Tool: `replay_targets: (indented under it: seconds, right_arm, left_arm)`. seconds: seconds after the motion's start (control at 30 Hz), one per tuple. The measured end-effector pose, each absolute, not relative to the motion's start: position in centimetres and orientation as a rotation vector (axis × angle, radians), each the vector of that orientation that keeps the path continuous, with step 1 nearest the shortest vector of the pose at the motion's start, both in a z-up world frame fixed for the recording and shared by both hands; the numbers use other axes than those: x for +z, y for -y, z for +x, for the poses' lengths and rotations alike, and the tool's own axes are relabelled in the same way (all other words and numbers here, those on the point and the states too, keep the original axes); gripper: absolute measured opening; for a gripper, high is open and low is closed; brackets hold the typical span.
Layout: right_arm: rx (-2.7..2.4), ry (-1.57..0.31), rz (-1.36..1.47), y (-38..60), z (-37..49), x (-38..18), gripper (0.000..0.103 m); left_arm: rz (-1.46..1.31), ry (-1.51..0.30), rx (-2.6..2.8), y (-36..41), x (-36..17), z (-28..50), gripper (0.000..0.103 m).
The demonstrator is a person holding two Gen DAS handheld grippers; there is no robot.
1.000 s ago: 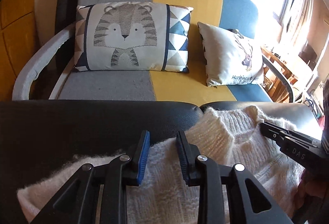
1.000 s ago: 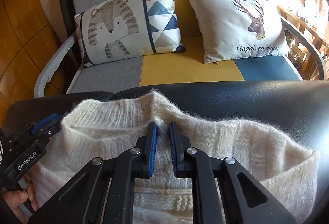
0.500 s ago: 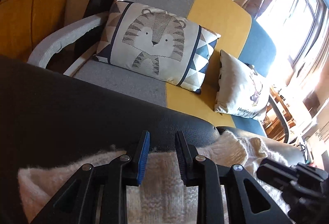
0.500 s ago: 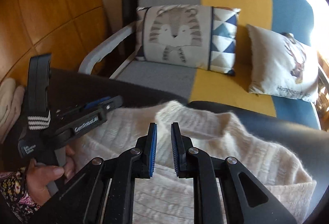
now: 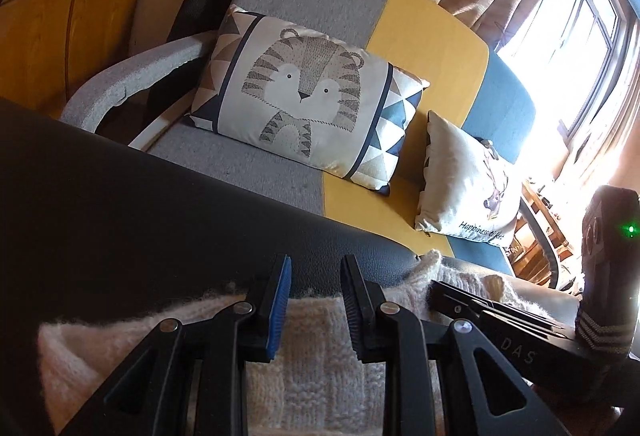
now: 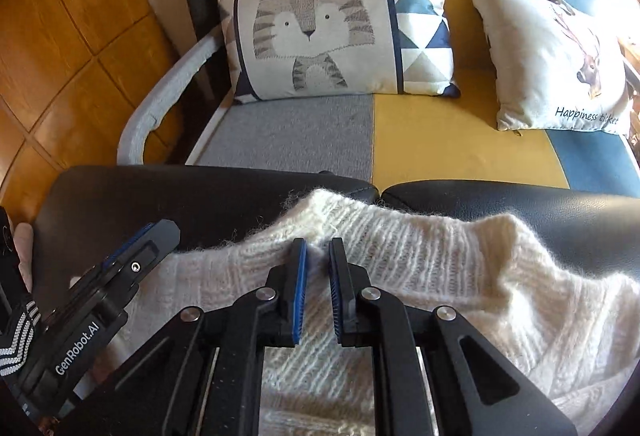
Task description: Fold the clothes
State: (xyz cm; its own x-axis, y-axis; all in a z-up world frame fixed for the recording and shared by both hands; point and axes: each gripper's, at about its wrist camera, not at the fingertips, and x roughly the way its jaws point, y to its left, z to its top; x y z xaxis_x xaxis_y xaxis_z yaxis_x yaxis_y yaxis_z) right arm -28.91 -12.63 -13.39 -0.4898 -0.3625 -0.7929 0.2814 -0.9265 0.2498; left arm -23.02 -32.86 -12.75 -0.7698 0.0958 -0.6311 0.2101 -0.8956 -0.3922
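Both views swing left since earlier; our right gripper (image 6: pixel 317 256) pinches the sweater (image 6: pixel 420 256), our left gripper (image 5: pixel 314 276) grips its edge.

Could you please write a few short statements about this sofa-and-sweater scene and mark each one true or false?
1. The fluffy cream knitted sweater lies on the black leather surface. True.
2. The tiger-print cushion lies on the floor. False: it rests on the grey, yellow and blue sofa.
3. The right hand-held gripper pinches sweater knit. True.
4. The white deer-print cushion is left of the tiger one. False: right.
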Motion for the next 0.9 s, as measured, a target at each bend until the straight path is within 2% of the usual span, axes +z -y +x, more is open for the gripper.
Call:
replay_targets:
  seconds: [0.1, 0.2, 0.3, 0.43, 0.57, 0.7, 0.9]
  right_arm:
    - [-2.411, 0.146, 1.326, 12.1, -29.0, -12.7, 0.014]
    - [-2.460, 0.216, 1.181, 9.8, -27.4, -10.0, 0.014]
    - [-2.607, 0.141, 1.097, 6.5, -25.4, -7.9, 0.014]
    - [-2.643, 0.038, 1.214, 3.4, -24.8, -9.0, 0.014]
    - [-2.567, 0.026, 1.303, 3.4, -25.8, -10.6, 0.014]
    - [-2.602, -0.026, 1.319, 4.4, -26.9, -11.6, 0.012]
    - [-2.661, 0.002, 1.271, 4.2, -26.7, -12.4, 0.011]
  left_arm:
    - [1.041, -0.700, -2.812, 32.9, -12.8, -22.9, 0.026]
    - [1.019, -0.692, -2.819, 32.8, -12.6, -22.7, 0.026]
    - [0.922, -0.652, -2.874, 32.2, -11.8, -21.6, 0.026]
    - [0.859, -0.571, -2.929, 31.2, -11.0, -21.1, 0.026]
    - [0.886, -0.595, -2.915, 31.5, -11.2, -21.5, 0.026]
    - [0.902, -0.628, -2.903, 31.9, -11.4, -21.6, 0.026]
    - [0.905, -0.630, -2.904, 31.8, -11.6, -21.6, 0.026]
